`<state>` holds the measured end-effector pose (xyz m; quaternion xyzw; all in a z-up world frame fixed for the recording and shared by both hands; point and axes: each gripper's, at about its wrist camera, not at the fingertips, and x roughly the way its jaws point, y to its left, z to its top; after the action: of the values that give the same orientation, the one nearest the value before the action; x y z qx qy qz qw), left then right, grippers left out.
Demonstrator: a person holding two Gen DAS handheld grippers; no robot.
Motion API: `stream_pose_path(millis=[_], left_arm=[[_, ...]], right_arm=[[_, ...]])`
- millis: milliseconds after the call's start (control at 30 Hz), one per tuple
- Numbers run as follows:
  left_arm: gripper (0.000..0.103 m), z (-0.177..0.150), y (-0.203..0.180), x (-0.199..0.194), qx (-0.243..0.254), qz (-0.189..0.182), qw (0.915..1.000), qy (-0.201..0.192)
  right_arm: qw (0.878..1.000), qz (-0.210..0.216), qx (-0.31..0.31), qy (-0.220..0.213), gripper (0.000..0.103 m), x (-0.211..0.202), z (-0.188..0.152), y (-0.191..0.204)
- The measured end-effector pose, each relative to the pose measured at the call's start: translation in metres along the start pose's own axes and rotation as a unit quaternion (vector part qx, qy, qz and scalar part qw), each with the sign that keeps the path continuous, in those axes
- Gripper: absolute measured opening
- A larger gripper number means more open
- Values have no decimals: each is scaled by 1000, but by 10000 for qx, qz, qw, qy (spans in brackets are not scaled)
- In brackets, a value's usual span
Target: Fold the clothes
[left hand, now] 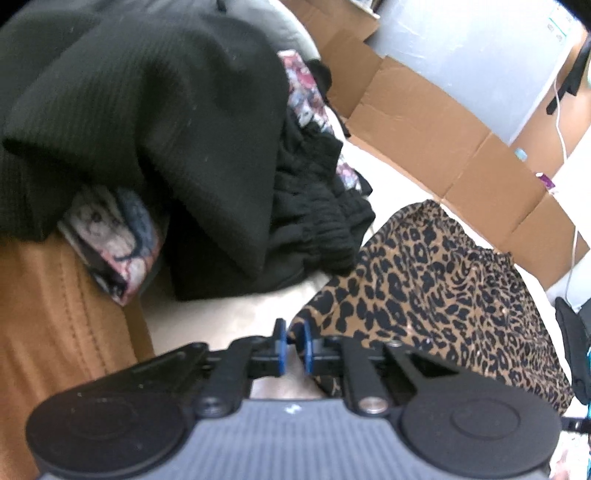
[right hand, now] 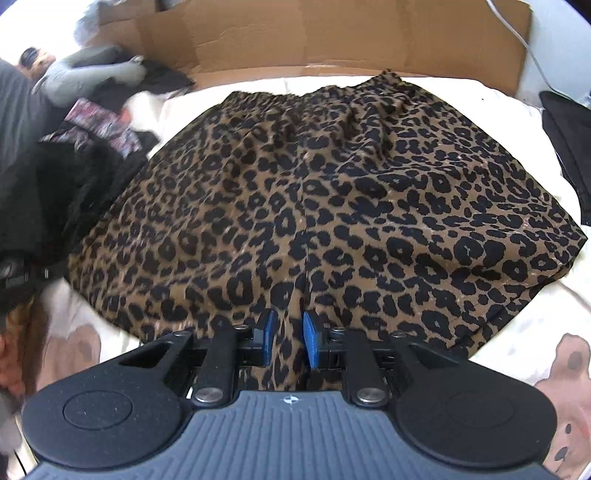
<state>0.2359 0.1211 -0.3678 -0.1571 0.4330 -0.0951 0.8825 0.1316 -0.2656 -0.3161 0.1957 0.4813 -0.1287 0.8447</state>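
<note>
Lying spread on the white sheet [right hand: 480,96], the leopard skirt [right hand: 332,192] looks smoothed out but not yet folded, so I judge the task to be at an early step for this garment. Its gathered waistband sits at the far edge, near the cardboard [right hand: 332,33]; the hem flares wide toward the camera.

The right gripper [right hand: 289,339] has its blue pads partly apart, with a strip of hem fabric running between them; whether they actually press it I cannot tell. The left gripper [left hand: 291,345] has its pads close together at the skirt's [left hand: 443,280] near corner, and the cloth edge appears to sit between them, though a firm pinch is not certain.

Still waiting is a heap [left hand: 166,129] of dark clothes to the left: a ribbed black knit on top, a crinkled black piece beside it, and a floral print [left hand: 306,92] poking out. The skirt is thin and drapey, with soft creases near the elastic. A tan cushion [left hand: 55,314] with stitched seams borders the sheet.
</note>
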Motion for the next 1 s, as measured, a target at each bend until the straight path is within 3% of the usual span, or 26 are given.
stream_pose_path(millis=[67,167,300,433,533,667,1000], left_arm=[[23,0,4,4,-89,-65,9999,24],[27,-1,5,8,-80,-46,10000,-8],[28,-4,6,18,-81,72,9999,73],[25,-12,-8,25,537,421,9977,-4],[23,-13,-16,26,672,572,9961,8],[7,-8,-6,23,383,366,9986,83],[5,13,-17,-18,158,-136,9996,-215]], right_arm=[[10000,41,14,-21,25,1,1,3],[9999,92,-66,-20,25,1,0,7],[10000,71,-60,-35,25,2,0,8],[9999,-75,-78,-119,25,11,11,7],[9996,-224,-47,-180,25,22,25,10],[9995,-268,-93,-131,25,41,34,17],[9974,-541,-78,480,22,73,-3,2]])
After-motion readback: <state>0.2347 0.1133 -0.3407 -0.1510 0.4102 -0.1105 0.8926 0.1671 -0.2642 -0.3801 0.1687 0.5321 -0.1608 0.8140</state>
